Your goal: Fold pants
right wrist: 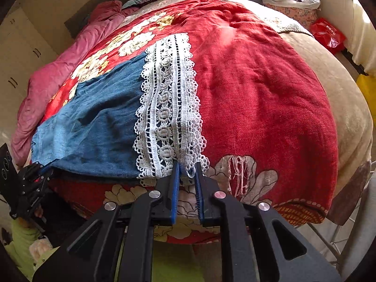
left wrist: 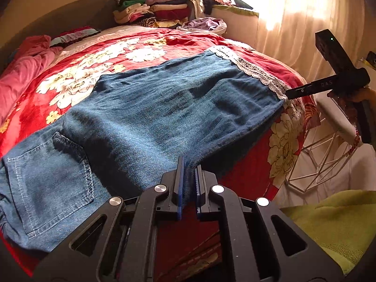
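Note:
Blue denim pants (left wrist: 164,108) lie flat across the red floral blanket (left wrist: 145,44), back pocket (left wrist: 49,176) near me and white lace hem (left wrist: 258,72) at the far right. My left gripper (left wrist: 189,168) is shut on the near denim edge, with cloth pinched between its blue pads. In the right wrist view, the lace hem (right wrist: 169,108) runs up from my right gripper (right wrist: 186,168). Its jaws stand slightly apart at the hem's near corner, with a loop of lace in the gap. That gripper (left wrist: 287,93) also shows at the lace corner. The left gripper (right wrist: 43,168) holds the denim (right wrist: 94,127) at lower left.
A pink quilt (left wrist: 25,65) lies along the bed's left side. Folded clothes (left wrist: 155,9) are piled at the head. A white wire stool (left wrist: 324,164) stands beside the bed's right edge, below a curtain (left wrist: 305,23). A red bag (right wrist: 327,35) sits at far right.

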The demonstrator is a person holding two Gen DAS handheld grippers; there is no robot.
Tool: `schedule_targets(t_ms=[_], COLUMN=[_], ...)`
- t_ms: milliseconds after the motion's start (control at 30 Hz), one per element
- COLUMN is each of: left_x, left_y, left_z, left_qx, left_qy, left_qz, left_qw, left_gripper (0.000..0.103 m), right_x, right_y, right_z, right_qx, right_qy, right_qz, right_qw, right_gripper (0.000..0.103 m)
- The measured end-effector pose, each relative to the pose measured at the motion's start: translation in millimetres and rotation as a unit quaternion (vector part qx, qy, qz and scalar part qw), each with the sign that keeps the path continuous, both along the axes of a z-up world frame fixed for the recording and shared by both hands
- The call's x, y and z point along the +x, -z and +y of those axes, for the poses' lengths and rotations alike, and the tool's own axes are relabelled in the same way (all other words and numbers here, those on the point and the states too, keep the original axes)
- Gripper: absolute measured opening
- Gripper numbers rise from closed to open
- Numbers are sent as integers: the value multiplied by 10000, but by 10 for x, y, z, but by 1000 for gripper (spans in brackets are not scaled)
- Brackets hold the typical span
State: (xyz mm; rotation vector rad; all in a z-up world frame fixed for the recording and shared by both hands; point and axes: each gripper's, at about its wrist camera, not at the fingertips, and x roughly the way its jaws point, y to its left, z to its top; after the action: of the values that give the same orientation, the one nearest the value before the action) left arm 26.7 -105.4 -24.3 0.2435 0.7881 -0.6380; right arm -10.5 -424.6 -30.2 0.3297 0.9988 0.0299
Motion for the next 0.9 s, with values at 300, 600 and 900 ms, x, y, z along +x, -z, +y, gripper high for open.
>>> schedule_targets(t_ms=[300,600,900], left_x=[-76,-104,62], left_y=[-67,-492,-388], left_z=[42,1123,2209], left_qx=[-158,-1001,-1415], left_qy=[93,-1626,-3796], left_qz=[-10,-175,146], left_qw=[9998,9815,9141], left_gripper=[23,63,90], right_x=[8,444,421], right_y=[-414,186,175], right_z=[418,944,935], right_qx=[-534,-1141,-1075], right_qy=[-719,-1482,-1513], right_qz=[-831,-466,-508], right_qw=[9925,9812,9813], right_gripper=[36,48,51])
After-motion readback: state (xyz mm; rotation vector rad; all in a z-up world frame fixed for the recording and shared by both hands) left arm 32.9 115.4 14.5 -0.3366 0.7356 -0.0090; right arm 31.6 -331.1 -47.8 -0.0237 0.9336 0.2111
